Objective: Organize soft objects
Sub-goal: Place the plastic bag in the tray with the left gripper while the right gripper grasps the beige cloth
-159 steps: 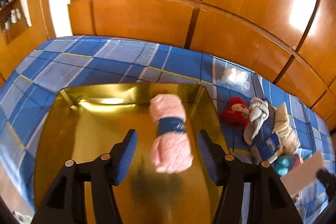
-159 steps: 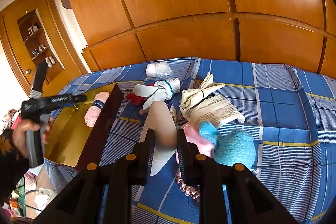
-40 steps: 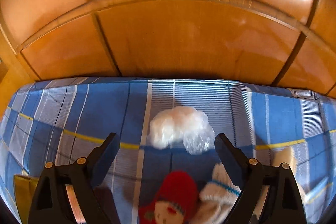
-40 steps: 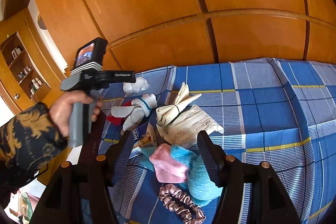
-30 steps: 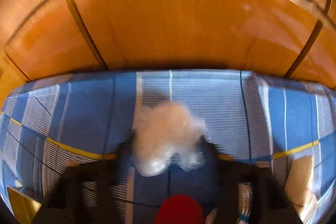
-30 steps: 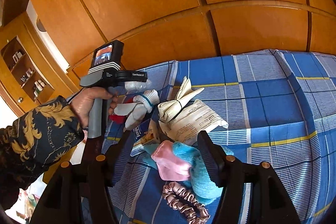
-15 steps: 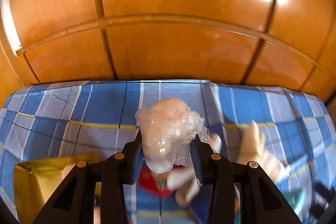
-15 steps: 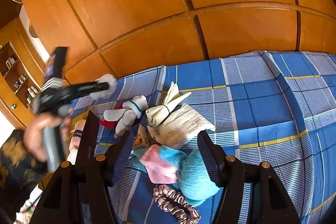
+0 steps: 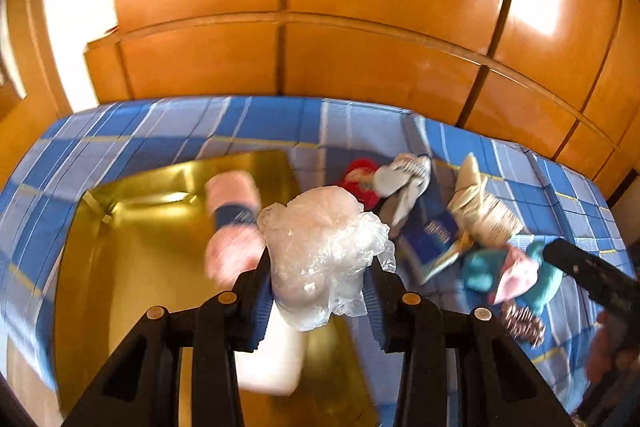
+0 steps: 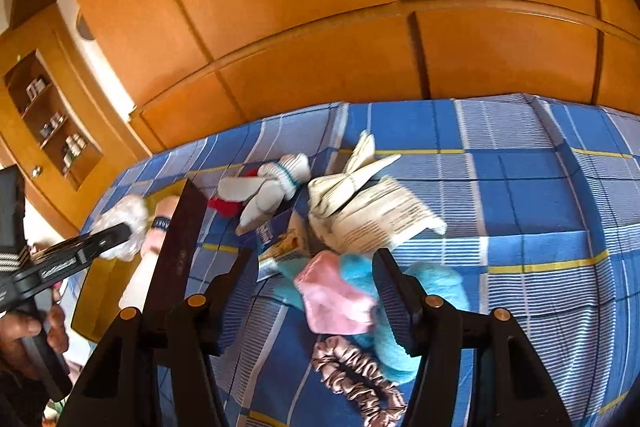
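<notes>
My left gripper (image 9: 320,267) is shut on a white soft bundle in clear plastic (image 9: 320,243) and holds it above the gold-lined box (image 9: 120,267). A pink rolled towel with a blue band (image 9: 232,219) and a white item (image 9: 272,359) lie in that box. In the right wrist view the left gripper (image 10: 116,235) hangs over the box with the bundle (image 10: 124,219). My right gripper (image 10: 316,279) hovers over a pink and turquoise fluffy item (image 10: 336,295). Its jaws are closing, and the pads stand clear of the item.
A red plush (image 10: 224,207), white socks (image 10: 276,187), a cream cloth bundle with printed paper (image 10: 360,203), a blue packet (image 10: 280,243) and a satin scrunchie (image 10: 356,375) lie on the blue checked bed (image 10: 520,195). Wooden wardrobe doors (image 10: 320,27) stand behind. The box's dark wall (image 10: 176,247) rises left of my right gripper.
The left gripper shut on the plastic-wrapped bundle, lifted it off the bed and carried it left over the gold box. The right gripper stayed put, jaws slightly narrower.
</notes>
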The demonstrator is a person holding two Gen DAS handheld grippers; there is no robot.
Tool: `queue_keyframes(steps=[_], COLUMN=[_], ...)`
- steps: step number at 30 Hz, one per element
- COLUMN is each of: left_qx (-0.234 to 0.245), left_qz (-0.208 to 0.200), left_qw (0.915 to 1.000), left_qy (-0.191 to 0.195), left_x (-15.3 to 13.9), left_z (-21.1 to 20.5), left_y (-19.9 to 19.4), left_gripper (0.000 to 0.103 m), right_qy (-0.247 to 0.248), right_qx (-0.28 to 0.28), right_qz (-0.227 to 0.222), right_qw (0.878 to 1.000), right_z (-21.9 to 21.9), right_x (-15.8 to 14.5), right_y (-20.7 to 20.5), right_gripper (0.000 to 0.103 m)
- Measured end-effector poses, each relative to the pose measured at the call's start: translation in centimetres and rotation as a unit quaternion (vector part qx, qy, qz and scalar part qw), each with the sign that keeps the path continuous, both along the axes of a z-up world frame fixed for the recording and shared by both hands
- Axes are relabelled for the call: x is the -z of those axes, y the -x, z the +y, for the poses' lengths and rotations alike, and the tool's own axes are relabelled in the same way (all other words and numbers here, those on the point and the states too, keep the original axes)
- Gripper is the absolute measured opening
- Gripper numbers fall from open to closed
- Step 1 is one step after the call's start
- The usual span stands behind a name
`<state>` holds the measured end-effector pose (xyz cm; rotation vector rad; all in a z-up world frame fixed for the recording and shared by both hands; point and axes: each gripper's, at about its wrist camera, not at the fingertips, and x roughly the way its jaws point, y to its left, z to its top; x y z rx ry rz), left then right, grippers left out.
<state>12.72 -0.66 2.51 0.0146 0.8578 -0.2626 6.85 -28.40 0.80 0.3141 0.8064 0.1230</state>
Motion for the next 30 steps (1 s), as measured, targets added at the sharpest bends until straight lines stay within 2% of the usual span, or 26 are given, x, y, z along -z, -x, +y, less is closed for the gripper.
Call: queue_keyframes(steps=[2,9,16,20,24,27,30], left_qx=[-0.013,-0.052,-0.073,-0.082,-0.095,-0.104,-0.112], left_qz=[0.002,0.007,0.006,0.003,0.006,0.008,0.009], left_qw=[0.9999,0.9983,0.9961,0.9951,0.9939,0.9931,0.9922], left_qy=[0.003,0.024,0.048,0.055,0.057,0.054,0.054], left_x=[0.3,1.1,1.6,1.7,2.0,2.4,2.6], left_z=[1.6,6.0,8.6,9.9,11.3,12.1,12.6], left_y=[1.2,3.6,4.9,5.6,6.0,6.2,6.4], left_gripper=[0.040,0.040,0.040,0.040,0.040,0.040,0.040], right_qy=[0.001,-0.021,-0.048,-0.059,-0.059,-0.075,-0.049], right_qx=[-0.007,0.006,0.033,0.056,0.082,0.086,0.076], right_qz=[0.007,0.025,0.059,0.104,0.139,0.144,0.140], right_qw=[1.000,0.999,0.997,0.991,0.985,0.983,0.986], right_z=[0.4,0.1,-0.6,-1.0,-1.5,-1.6,-0.8], right_x=[0.4,0.0,0.2,2.3,4.7,5.6,5.3], right_y=[-0.1,-1.4,-7.2,-11.1,-13.6,-14.7,-15.1], right_gripper=[0.055,0.055,0.053,0.053,0.045,0.039,0.028])
